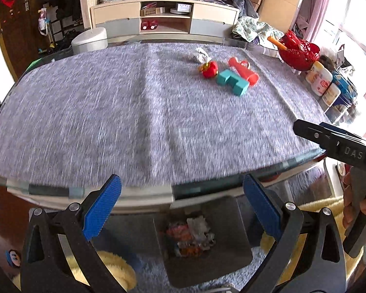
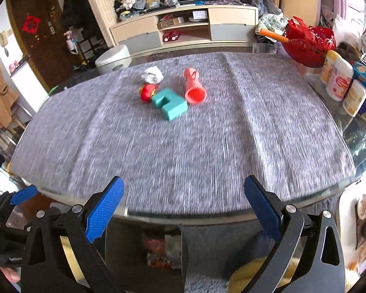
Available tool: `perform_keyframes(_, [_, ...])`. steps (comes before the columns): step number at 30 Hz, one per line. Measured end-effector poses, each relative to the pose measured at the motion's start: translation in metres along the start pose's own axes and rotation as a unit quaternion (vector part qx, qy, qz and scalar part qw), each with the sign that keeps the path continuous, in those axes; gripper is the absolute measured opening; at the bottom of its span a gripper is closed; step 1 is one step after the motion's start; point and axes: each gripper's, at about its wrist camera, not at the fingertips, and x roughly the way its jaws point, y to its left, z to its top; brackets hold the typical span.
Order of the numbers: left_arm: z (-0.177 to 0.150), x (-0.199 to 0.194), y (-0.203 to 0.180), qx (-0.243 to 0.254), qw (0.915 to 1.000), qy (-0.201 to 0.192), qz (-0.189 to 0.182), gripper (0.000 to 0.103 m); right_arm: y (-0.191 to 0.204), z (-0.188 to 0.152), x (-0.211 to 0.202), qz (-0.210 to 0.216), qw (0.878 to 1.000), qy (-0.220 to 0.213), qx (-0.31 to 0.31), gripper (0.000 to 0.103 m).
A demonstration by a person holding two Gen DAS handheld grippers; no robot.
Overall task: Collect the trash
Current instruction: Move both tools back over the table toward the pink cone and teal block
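A crumpled white paper ball (image 1: 200, 55) (image 2: 153, 74) lies on the far part of the grey table cloth (image 1: 109, 112) (image 2: 183, 151). Next to it are a red shiny wrapper ball (image 1: 209, 69) (image 2: 147, 91), a teal block (image 1: 233, 81) (image 2: 169, 103) and a red toy tube (image 1: 244, 69) (image 2: 194, 86). A grey bin (image 1: 236, 222) (image 2: 124, 239) with crumpled trash stands on the floor below the near table edge. My left gripper (image 1: 181, 206) is open and empty above the bin. My right gripper (image 2: 183, 207) is open and empty at the near table edge.
A red openwork basket (image 1: 300, 51) (image 2: 307, 44) and several jars (image 1: 322, 83) (image 2: 341, 80) stand along the table's right side. A cabinet (image 1: 163, 19) and a white round stool (image 1: 90, 40) are behind the table. The right gripper's body (image 1: 334, 141) shows in the left view.
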Motion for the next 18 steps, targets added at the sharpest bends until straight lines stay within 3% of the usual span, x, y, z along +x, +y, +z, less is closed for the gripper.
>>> perform_keyframes(15, [0.071,0.074,-0.025,0.029,0.9991,0.027,-0.012,0.095,-0.023,0.096,0.087,-0.010,1.000,0.007,0.021,0.097])
perform_keyframes(18, [0.082,0.088,-0.033,0.033,0.9988,0.030,-0.018,0.095,-0.022,0.108,0.101,-0.007,1.000,0.011,0.019,0.087])
